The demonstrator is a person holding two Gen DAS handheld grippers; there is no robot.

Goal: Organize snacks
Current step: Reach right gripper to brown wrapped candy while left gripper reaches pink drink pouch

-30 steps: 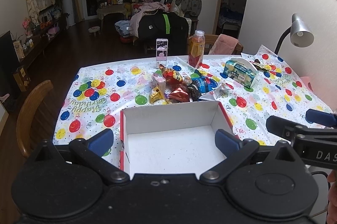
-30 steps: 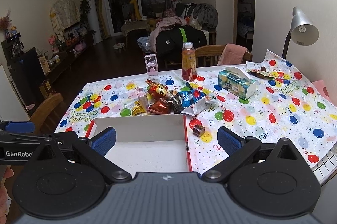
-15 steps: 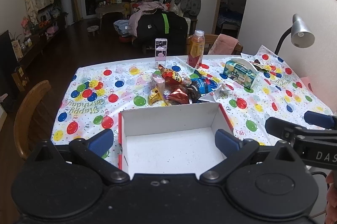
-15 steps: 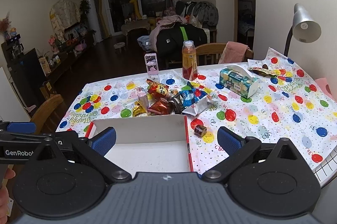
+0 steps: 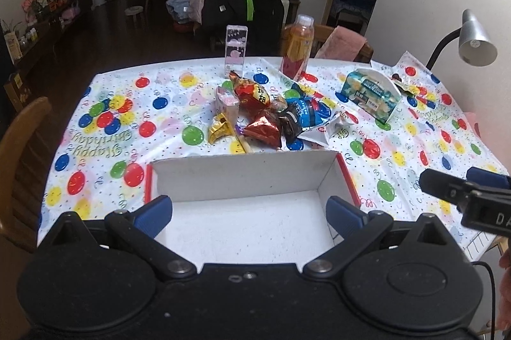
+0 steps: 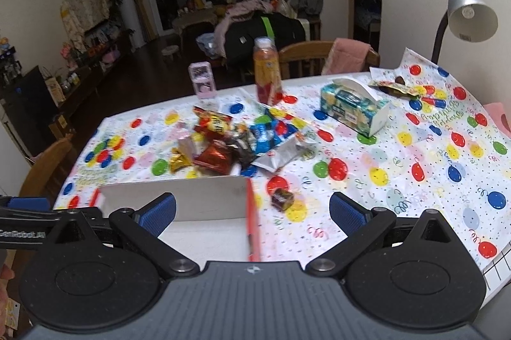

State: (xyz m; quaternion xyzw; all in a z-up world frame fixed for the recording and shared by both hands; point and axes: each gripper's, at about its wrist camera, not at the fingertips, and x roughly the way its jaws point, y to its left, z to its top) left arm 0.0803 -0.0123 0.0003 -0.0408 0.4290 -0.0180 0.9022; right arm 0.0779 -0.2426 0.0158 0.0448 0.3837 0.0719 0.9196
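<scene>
A white cardboard box with red outer sides sits empty at the near table edge, also in the right wrist view as the box. Just beyond it lies a heap of snack packets, seen again as the packets: red, gold, blue and silver wrappers. One small dark candy lies alone right of the box. My left gripper hovers open above the box with nothing held. My right gripper is open over the box's right wall, empty.
A balloon-print tablecloth covers the table. At the far side stand a juice bottle and a small pink carton. A tissue box and a desk lamp are at the right. Wooden chair at left.
Both grippers have tipped downward and moved closer to the table, so the box and snack heap look larger. Nothing on the table has moved.
</scene>
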